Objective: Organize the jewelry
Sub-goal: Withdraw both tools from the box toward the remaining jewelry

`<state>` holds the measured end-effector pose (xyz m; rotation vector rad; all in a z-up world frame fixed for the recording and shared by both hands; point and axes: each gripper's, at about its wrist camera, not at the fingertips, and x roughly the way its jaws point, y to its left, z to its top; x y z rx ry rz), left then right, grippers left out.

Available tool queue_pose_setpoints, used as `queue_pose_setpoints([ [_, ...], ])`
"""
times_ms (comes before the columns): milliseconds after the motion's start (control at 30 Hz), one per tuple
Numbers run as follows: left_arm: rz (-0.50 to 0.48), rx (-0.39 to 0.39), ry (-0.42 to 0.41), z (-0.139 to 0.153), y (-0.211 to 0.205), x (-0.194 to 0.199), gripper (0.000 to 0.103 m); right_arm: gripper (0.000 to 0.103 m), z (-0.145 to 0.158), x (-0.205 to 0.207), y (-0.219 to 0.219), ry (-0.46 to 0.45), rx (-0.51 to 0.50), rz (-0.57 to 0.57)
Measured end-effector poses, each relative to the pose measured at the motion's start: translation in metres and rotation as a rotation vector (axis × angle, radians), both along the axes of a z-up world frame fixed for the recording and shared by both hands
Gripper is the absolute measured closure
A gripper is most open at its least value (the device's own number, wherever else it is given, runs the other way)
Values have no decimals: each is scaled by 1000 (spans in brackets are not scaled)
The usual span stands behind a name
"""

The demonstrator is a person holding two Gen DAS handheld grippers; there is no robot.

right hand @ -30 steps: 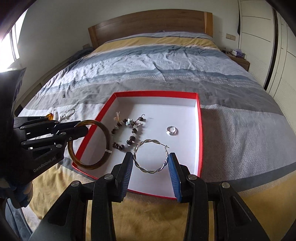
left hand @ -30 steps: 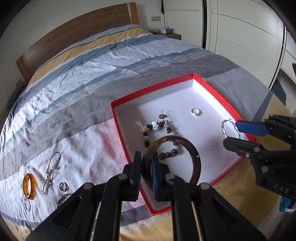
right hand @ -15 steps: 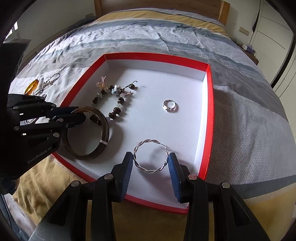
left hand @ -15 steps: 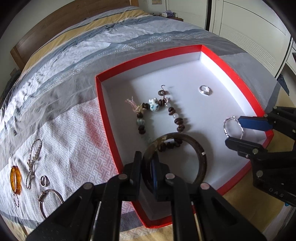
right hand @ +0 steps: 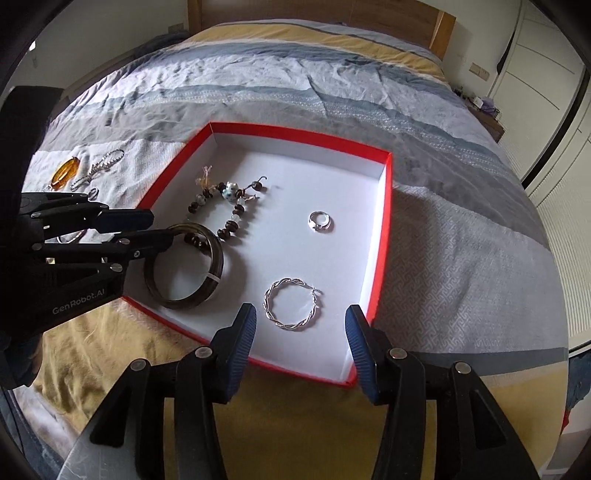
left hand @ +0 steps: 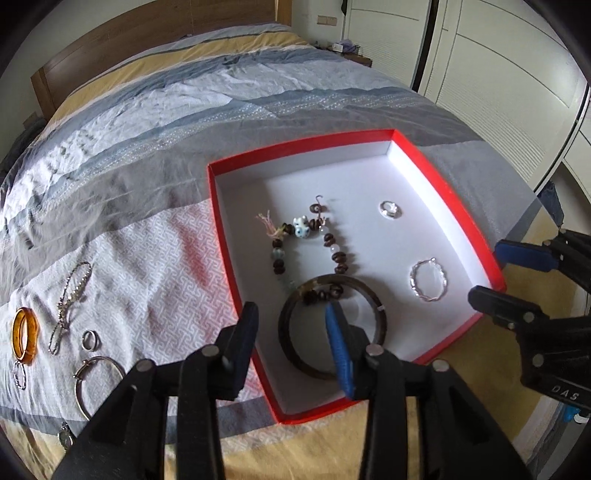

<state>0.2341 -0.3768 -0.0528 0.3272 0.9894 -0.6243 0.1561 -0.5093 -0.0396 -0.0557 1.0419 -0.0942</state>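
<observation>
An open red box (left hand: 221, 240) (right hand: 388, 221) with a white floor lies on the bed. A beaded bracelet (left hand: 301, 226) (right hand: 231, 190) and a small silver ring (left hand: 389, 209) (right hand: 319, 221) lie inside it. A dark brown bangle (left hand: 286, 332) (right hand: 181, 304) rests flat near the box's front corner. My left gripper (left hand: 291, 317) (right hand: 162, 226) hovers over it with jaws opening, its pads clear of the rim. A twisted silver hoop (left hand: 415, 284) (right hand: 288, 326) lies on the box floor. My right gripper (right hand: 301, 314) (left hand: 485, 271) is opening just above it without touching it.
Left of the box, on the bedspread, lie an amber ring (left hand: 24, 338) (right hand: 64, 170), a silver chain (left hand: 70, 299), a small ring (left hand: 89, 339) and a thin wire bangle (left hand: 98, 384). White wardrobe doors (left hand: 498, 74) stand to the right, and a wooden headboard (right hand: 314, 9) at the far end.
Both grippers have opened. The left let go of the brown bangle and the right let go of the silver hoop; both pieces now lie on the box floor.
</observation>
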Motion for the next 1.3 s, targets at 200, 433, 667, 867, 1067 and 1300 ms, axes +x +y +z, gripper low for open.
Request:
queue_pose_setpoints([
  [200, 38, -82, -75, 67, 44, -30, 64, 53, 64, -53, 1, -101, -17, -61],
  [433, 111, -93, -207, 159, 130, -79, 64, 48, 154, -124, 37, -284, 4, -75],
  [667, 225, -101, -359, 239, 241, -129, 61, 46, 222, -188, 103, -436, 8, -15],
  [867, 292, -113, -453, 279, 315, -184, 54, 45, 264, -236, 155, -536, 17, 41],
  [1067, 329, -131, -489, 293, 355, -219, 53, 45, 291, -272, 196, -610, 15, 113],
  [1300, 381, -110, -503, 281, 370, -217, 53, 45, 296, -273, 227, -628, 13, 177],
])
